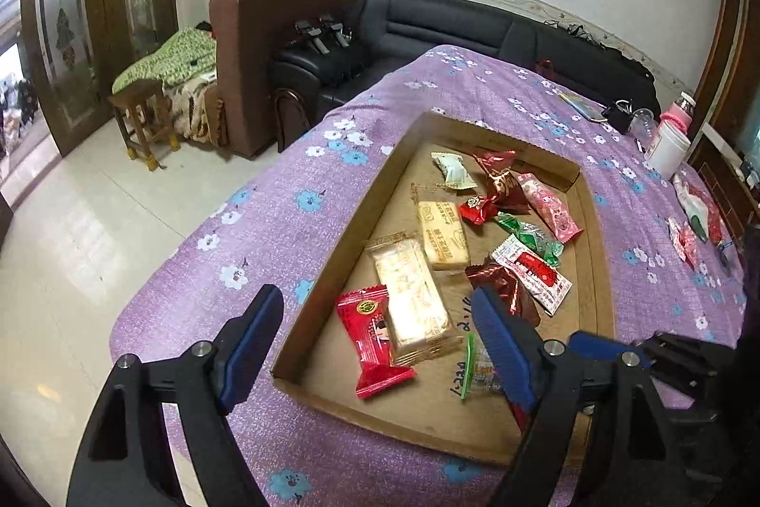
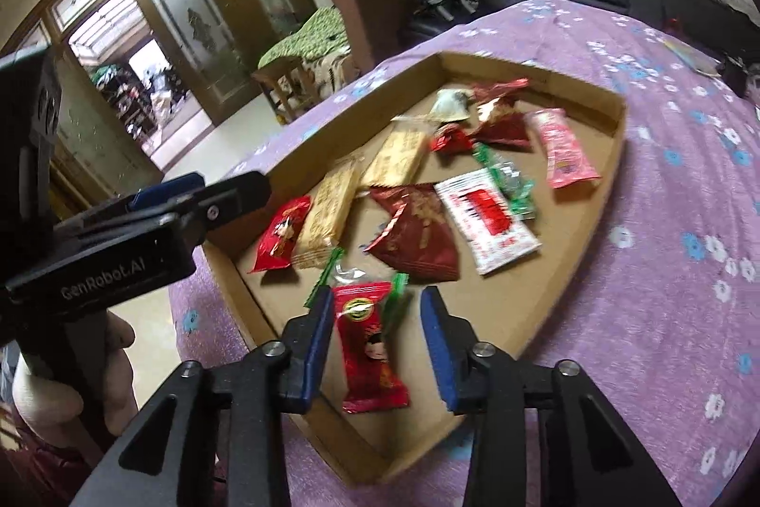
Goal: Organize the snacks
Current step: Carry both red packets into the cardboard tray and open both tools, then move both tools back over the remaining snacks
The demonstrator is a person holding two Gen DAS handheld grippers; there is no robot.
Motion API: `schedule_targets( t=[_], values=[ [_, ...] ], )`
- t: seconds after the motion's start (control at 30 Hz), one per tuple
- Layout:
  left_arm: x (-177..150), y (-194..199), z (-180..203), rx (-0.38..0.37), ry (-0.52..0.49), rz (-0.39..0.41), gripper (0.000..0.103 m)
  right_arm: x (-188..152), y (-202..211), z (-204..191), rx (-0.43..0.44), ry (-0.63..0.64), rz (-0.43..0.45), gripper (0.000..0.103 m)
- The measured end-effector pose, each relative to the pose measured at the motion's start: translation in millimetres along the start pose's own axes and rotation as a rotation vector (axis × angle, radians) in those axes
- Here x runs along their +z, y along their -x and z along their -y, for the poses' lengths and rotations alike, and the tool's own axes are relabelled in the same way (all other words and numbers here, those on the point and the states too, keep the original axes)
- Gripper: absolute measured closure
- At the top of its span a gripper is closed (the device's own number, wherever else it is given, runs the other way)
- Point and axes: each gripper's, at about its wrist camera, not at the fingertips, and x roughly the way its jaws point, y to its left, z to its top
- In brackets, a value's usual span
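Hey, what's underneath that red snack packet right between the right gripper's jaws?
A clear candy with green twisted ends pokes out behind the red packet, over the cardboard tray floor. Whatever the packet covers cannot be seen.

between the right gripper's [image 2: 375, 345] spread fingers lies a red packet [image 2: 368, 345], a green-edged candy [image 2: 361, 274] just past the tips. ahead, snacks crowd the cardboard tray's [image 2: 603, 193] floor; bare cardboard stays beside the right finger. the left gripper [image 1: 375, 345] hangs wide over the tray's near rim, wafer bar [image 1: 413, 298] between its fingers.
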Motion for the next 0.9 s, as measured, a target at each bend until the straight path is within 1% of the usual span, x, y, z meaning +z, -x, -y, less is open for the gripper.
schedule_targets(
  t=[0.23,0.33,0.7,0.8,0.9],
  values=[
    [-1.9,12.0,24.8,0.057,-0.086,0.029,0.022,-5.6,29.9,29.2,-0.034,-0.067,0.054,0.059],
    [-1.8,16.6,36.0,0.068,-0.118,0.036,0.022,-9.7,42.4,42.4,-0.053,-0.093,0.073,0.056],
    [-1.4,13.7,85.4,0.050,-0.233,0.014,0.022,-34.1,96.3,120.5,-0.142,-0.244,0.147,0.054],
    [-0.6,11.0,99.8,0.036,-0.261,0.009,0.021,-42.1,112.9,141.5,-0.174,-0.283,0.165,0.054],
    [-0.1,8.9,115.2,0.006,-0.287,0.000,0.021,-51.1,131.9,169.2,-0.222,-0.331,0.184,0.054]
  ],
)
